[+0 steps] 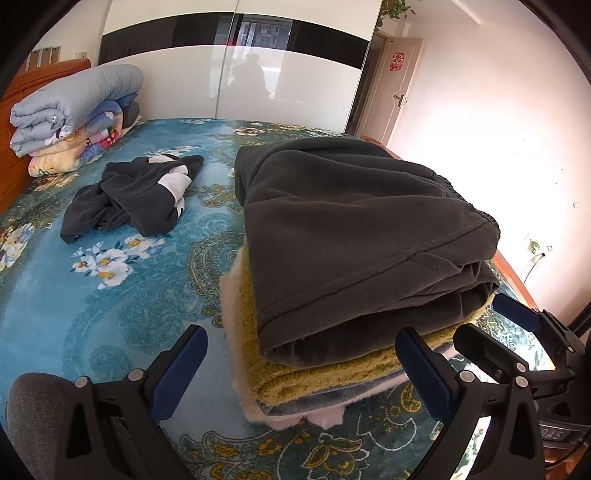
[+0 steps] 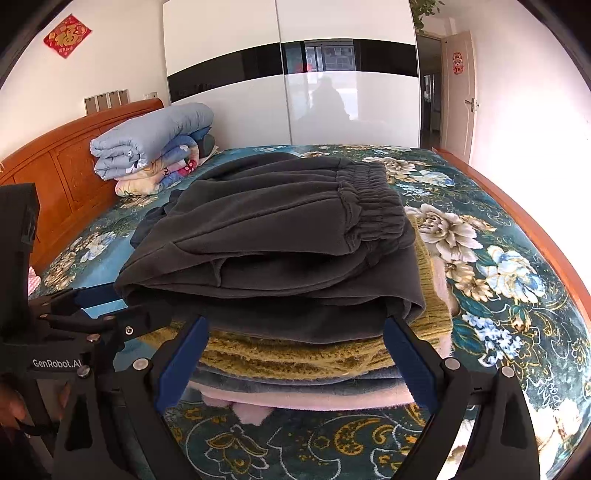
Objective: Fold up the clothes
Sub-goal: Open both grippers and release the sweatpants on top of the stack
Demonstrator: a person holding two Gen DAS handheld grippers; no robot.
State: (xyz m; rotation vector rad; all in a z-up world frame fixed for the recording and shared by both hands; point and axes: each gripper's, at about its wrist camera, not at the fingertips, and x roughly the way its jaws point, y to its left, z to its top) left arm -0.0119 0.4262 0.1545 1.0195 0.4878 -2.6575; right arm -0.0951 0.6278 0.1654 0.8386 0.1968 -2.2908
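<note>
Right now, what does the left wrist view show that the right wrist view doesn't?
Only the left wrist view clearly shows the crumpled dark garment lying unfolded on the bedspread. Only the right wrist view shows the red wall decoration. Both show the folded stack topped by dark grey trousers, the rolled quilts, and both grippers open.

I am in a home bedroom: a bed [image 2: 517, 280] with a floral cover, wooden headboard [image 2: 62, 173], rolled quilts [image 2: 147, 144], a glossy sliding wardrobe [image 2: 291, 74] and a door [image 2: 458, 96].

Rolled quilts [image 1: 70, 110] by headboard [image 2: 62, 173]; wardrobe [image 2: 291, 92] behind.
</note>
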